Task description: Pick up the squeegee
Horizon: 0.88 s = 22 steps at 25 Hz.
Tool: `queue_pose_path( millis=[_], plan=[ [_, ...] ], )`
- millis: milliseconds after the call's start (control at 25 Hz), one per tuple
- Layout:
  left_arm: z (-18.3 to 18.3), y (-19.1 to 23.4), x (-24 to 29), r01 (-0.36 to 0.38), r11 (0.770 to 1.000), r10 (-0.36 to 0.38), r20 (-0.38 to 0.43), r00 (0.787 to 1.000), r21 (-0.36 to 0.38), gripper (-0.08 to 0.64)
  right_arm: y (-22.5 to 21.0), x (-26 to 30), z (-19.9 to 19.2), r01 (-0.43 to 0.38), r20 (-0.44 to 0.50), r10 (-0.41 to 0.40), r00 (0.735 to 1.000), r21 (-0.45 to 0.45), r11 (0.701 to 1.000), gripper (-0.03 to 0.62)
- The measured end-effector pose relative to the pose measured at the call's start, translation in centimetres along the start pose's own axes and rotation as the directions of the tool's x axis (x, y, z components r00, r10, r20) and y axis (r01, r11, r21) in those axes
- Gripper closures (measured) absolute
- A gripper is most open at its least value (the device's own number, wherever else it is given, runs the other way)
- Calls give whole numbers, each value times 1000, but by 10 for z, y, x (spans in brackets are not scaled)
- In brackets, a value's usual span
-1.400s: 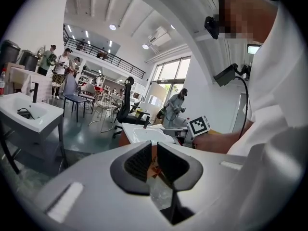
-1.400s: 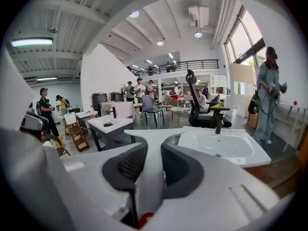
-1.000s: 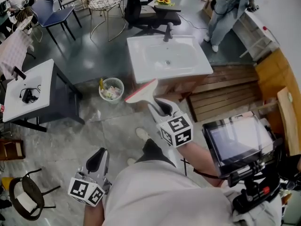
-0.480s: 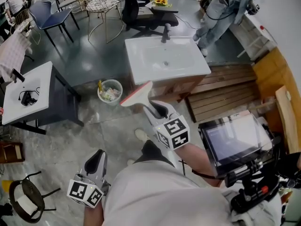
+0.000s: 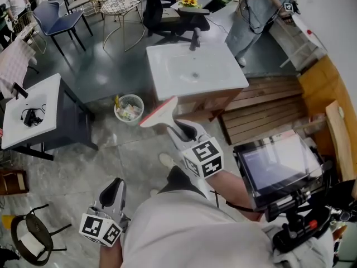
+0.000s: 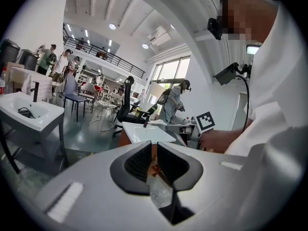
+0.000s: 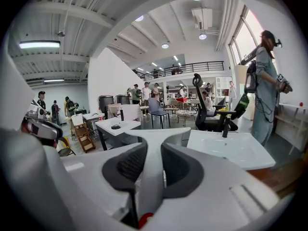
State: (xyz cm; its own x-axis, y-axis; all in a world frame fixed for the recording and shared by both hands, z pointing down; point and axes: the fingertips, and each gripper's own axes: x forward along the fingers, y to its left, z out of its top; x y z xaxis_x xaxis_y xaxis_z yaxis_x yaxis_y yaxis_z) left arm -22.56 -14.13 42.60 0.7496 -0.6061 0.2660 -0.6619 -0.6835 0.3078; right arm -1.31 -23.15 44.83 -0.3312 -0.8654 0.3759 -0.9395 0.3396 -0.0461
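Note:
The squeegee (image 5: 159, 111) is white with a red blade edge and hangs in the air above the floor, in front of the sink cabinet. My right gripper (image 5: 179, 128) is shut on its white handle, with the blade end pointing up and left. In the right gripper view the handle (image 7: 153, 177) runs between the two dark pads and widens into the head (image 7: 163, 134) beyond them. My left gripper (image 5: 116, 186) is low at the left beside the person's leg, apart from the squeegee. Its jaws (image 6: 154, 150) are shut with nothing held.
A white sink basin (image 5: 223, 74) with a black faucet tops a wooden cabinet ahead. A wastebasket (image 5: 129, 106) stands to its left, a white table (image 5: 33, 127) further left, and a slatted wooden pallet (image 5: 268, 108) to the right. A person (image 5: 254, 15) stands behind. A screen (image 5: 273, 163) hangs at the wearer's right.
The right gripper keeps the same grip on the squeegee and has barely shifted. The left gripper has stayed put. The person at the back has stepped towards the counter on the right.

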Motion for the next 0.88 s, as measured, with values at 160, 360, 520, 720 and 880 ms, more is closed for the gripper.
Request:
queue_pose_path(
  millis=[160, 360, 520, 720, 880],
  plan=[
    [0, -1, 1, 3, 1000, -3, -2, 1000, 1, 516, -1, -1, 0, 2, 1, -2, 1000, 6, 1000, 491],
    [1, 1, 1, 3, 1000, -3, -1, 1000, 2, 516, -3, -1, 1, 10, 4, -10, 1000, 10, 1000, 491],
    [2, 1, 4, 3, 1000, -3, -3, 1000, 3, 517, -6, -1, 1, 12, 6, -12, 1000, 12, 1000, 491],
    [5, 1, 8, 8, 1000, -8, -8, 1000, 4, 515, -10, 2, 4, 15, 7, -15, 1000, 13, 1000, 491],
    [8, 3, 14, 9, 1000, -8, -10, 1000, 6, 517, -15, 6, 8, 18, 8, -18, 1000, 13, 1000, 491]
  ],
)
